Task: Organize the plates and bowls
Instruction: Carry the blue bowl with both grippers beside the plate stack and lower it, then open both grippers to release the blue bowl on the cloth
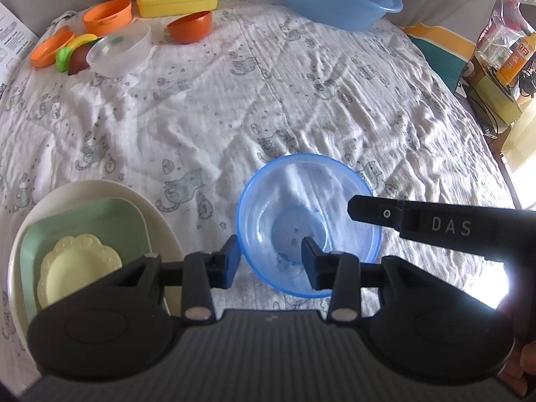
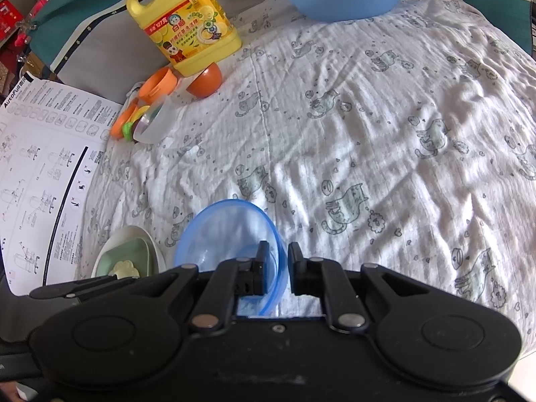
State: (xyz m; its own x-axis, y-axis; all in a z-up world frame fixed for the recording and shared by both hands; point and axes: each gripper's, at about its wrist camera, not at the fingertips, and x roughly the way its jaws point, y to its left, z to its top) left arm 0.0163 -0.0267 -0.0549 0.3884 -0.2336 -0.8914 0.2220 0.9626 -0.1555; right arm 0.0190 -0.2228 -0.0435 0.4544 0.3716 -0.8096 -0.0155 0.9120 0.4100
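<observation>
A: From the left wrist, we saw the left gripper (image 1: 271,261) with its fingers apart, straddling the near-left rim of the clear blue bowl (image 1: 308,224), one finger outside the wall and one inside; neither pad looked pressed against it. The bowl sat upright on the cat-print cloth (image 1: 268,100). The right gripper's arm reached in over the bowl's right rim.

B: And left of those fingers we had the stack: a cream plate (image 1: 100,191), a green square dish (image 1: 83,221) on it, and a small yellow scalloped plate (image 1: 80,264) on top. Far ahead lay the orange bowls (image 1: 107,16) and a frosted clear bowl (image 1: 120,50).

A: From the right wrist, the right gripper (image 2: 278,268) had its fingers nearly together, clamped on the blue bowl's rim, which ran between them. The stack showed just left of those fingers.

B: So we judged the step as handling the blue bowl, the right side carrying the grip. Next, we reckoned, it called for lifting the bowl clear of the cloth and setting it somewhere sensible, with the left fingers either closing to steady it or backing off the rim first.
</observation>
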